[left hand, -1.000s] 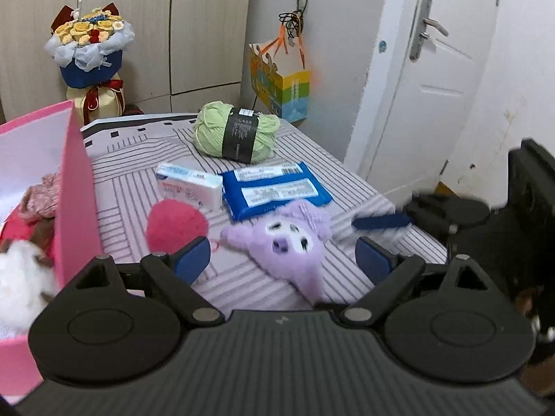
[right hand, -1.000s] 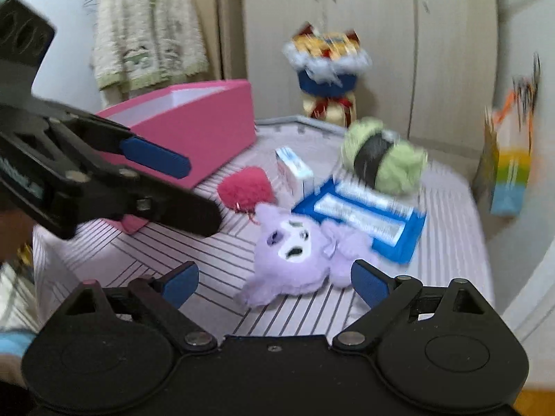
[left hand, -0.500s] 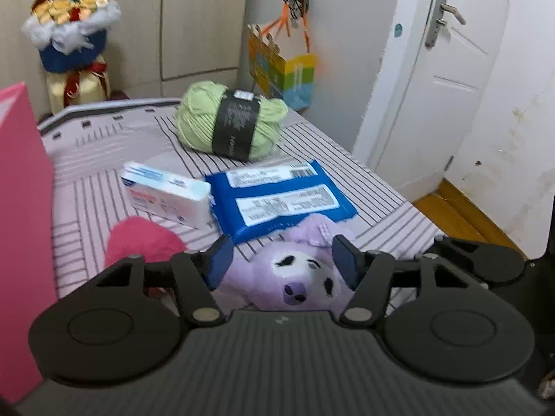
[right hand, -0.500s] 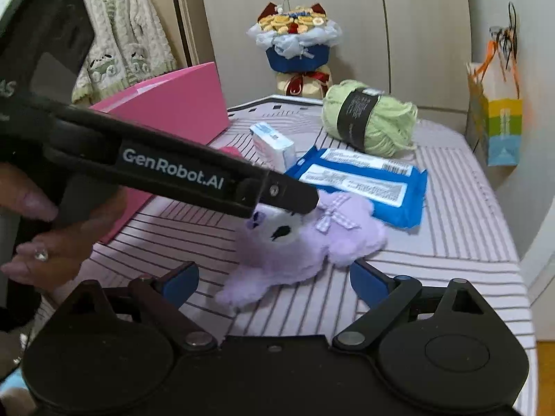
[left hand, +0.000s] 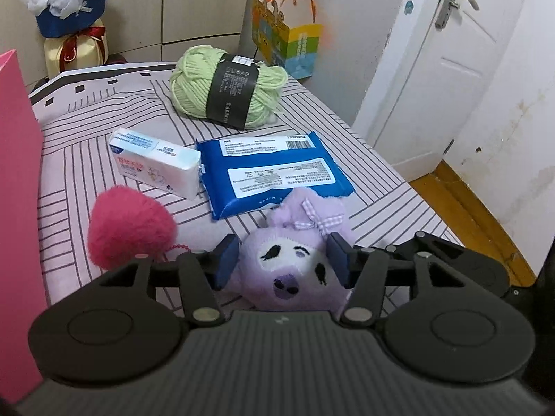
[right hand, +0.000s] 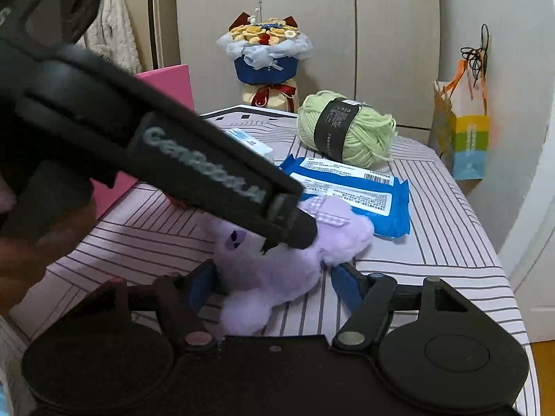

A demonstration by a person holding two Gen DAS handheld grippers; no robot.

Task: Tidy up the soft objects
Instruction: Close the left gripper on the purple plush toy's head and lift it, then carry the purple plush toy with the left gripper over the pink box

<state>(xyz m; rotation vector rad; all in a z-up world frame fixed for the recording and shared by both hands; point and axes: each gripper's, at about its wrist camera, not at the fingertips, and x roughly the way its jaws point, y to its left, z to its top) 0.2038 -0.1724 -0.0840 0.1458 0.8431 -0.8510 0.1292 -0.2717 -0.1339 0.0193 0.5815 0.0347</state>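
Note:
A purple plush toy (left hand: pixel 288 270) lies on the striped tablecloth (left hand: pixel 86 131). My left gripper (left hand: pixel 282 260) is shut on its head, with a blue pad pressed into each side of the face. In the right wrist view the left gripper's black arm (right hand: pixel 208 173) crosses over the plush (right hand: pixel 277 270). My right gripper (right hand: pixel 274 286) straddles the plush's body and its jaws are closing. Its left pad touches the fur, and a small gap shows at the right pad. A pink pompom (left hand: pixel 130 228), a white tissue pack (left hand: pixel 154 163), a blue wipes pack (left hand: pixel 274 170) and green yarn (left hand: pixel 229 90) lie beyond.
A tall pink box (left hand: pixel 17 173) stands along the table's left side. Behind the table are a bouquet (left hand: pixel 67 7) and a colourful gift bag (left hand: pixel 288 48) by the wall. A white door (left hand: pixel 451 69) is on the right, past the table's edge.
My left gripper came forward and down over the plush and shut on its head. My right gripper sank closer, and its jaws have narrowed around the plush's body.

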